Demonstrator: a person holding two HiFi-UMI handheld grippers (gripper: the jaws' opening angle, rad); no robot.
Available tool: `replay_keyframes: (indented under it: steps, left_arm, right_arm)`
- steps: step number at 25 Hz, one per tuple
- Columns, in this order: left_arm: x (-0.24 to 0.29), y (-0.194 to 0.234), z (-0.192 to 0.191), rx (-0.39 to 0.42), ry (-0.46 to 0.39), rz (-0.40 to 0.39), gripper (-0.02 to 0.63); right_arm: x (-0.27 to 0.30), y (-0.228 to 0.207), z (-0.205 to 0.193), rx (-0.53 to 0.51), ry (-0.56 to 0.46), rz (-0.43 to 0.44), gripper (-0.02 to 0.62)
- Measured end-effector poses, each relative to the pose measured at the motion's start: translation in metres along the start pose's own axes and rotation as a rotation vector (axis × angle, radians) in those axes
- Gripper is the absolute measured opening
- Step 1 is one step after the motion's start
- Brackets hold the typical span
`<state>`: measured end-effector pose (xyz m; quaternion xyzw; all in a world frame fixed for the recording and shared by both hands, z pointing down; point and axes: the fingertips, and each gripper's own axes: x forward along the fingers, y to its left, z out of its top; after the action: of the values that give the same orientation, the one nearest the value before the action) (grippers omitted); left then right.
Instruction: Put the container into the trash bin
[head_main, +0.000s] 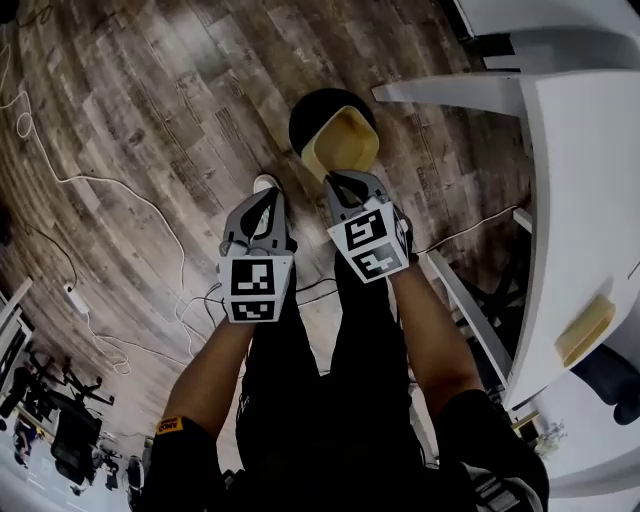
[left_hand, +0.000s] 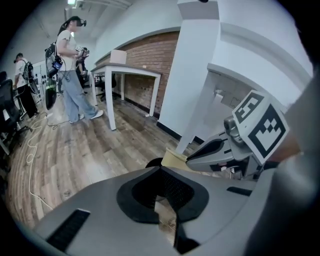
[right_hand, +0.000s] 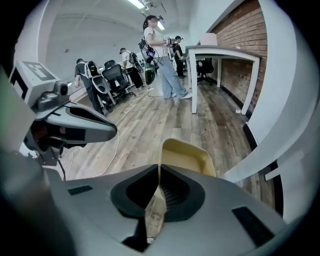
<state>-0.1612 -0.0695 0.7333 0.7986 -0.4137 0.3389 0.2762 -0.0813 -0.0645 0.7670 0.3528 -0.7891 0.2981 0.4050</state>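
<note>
A pale yellow container (head_main: 342, 143) hangs tilted above a round black trash bin (head_main: 312, 112) on the wooden floor. My right gripper (head_main: 345, 182) is shut on the container's near rim; in the right gripper view the container (right_hand: 188, 157) sticks out beyond the closed jaws of the right gripper (right_hand: 159, 172). My left gripper (head_main: 262, 198) hovers just to the left, shut with nothing in it. From the left gripper (left_hand: 159, 171) I see an edge of the container (left_hand: 173, 159), the dark bin (left_hand: 153, 163) and the right gripper (left_hand: 212, 151).
A white table (head_main: 565, 200) stands at the right, with a yellow object (head_main: 585, 328) on it. Cables (head_main: 100, 195) trail over the floor at the left. People (right_hand: 160, 55) and office chairs (right_hand: 112, 77) are farther off, beside a white desk (left_hand: 131, 74).
</note>
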Motion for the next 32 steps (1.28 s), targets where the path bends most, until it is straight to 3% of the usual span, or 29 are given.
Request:
replay_keyframes:
  steps: [9,14,17,23,32]
  left_arm:
    - [0.039,0.008,-0.042,-0.013,0.045,-0.003,0.008]
    - [0.044,0.015,-0.038,0.013,0.046,-0.003,0.008]
    - [0.038,0.019,-0.028,0.023,0.044,-0.002,0.008]
    - [0.011,0.012,0.012,0.035,0.042,-0.013,0.008]
    - [-0.062,-0.024,0.098,0.045,-0.001,-0.065,0.008]
  right_arm:
    - [0.074,-0.029,-0.033,0.049,0.042,-0.011,0.031]
    - [0.096,-0.047,-0.044,0.094,0.064,-0.034,0.043]
    - [0.094,-0.054,-0.044,0.131,0.072,-0.047,0.083]
    - [0.04,-0.052,-0.017,0.207,0.018,-0.063,0.078]
    - [-0.098,-0.029,0.051,0.282,-0.121,-0.113,0.057]
